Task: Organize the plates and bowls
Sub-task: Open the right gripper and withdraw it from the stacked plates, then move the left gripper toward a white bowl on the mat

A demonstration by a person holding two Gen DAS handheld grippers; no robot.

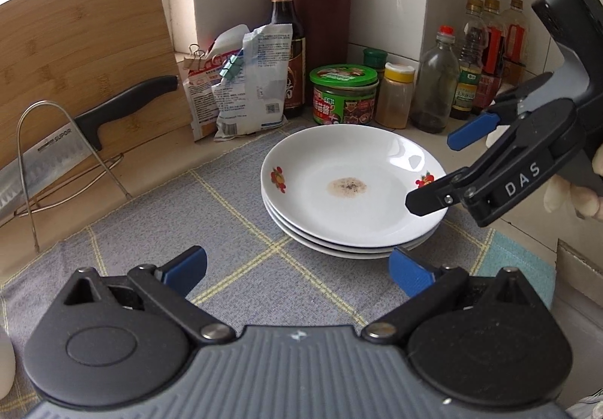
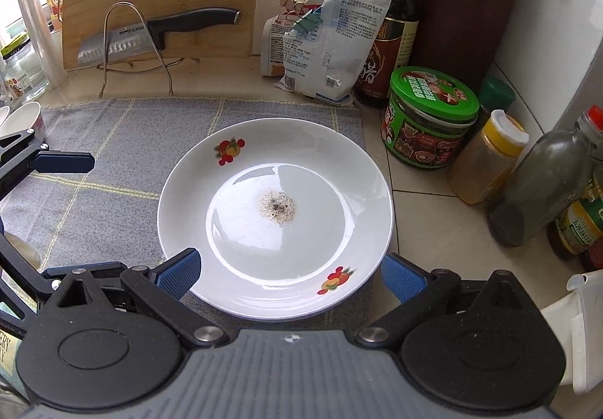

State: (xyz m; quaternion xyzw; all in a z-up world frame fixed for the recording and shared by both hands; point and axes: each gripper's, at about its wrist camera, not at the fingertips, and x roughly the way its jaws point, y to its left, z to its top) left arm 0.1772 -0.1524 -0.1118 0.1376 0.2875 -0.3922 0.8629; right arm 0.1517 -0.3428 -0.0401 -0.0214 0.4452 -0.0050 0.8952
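Right wrist view: stack of white round ceramic plates with fruit prints (image 2: 275,215) seen on grey checked cloth (image 2: 113,140) on bench, near rim between parted, empty jaws of right gripper (image 2: 288,273). Left gripper (image 1: 297,268) likewise spread, empty, farther off; round stack, no long axis.

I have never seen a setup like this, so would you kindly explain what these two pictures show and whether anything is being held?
A person holds two hand-held two-finger grippers; each has a fisheye camera looking along its blue-tipped fingers. One picture is from the left gripper, the other from the right gripper, which also shows from the side in the left view. Both are open and hold nothing. On the grey checked cloth sits a stack of white fruit-patterned plates; the top one has a speckled residue. The right gripper's fingers flank its near rim. Behind stand a green-lidded jar, bottles and a bamboo cutting board.
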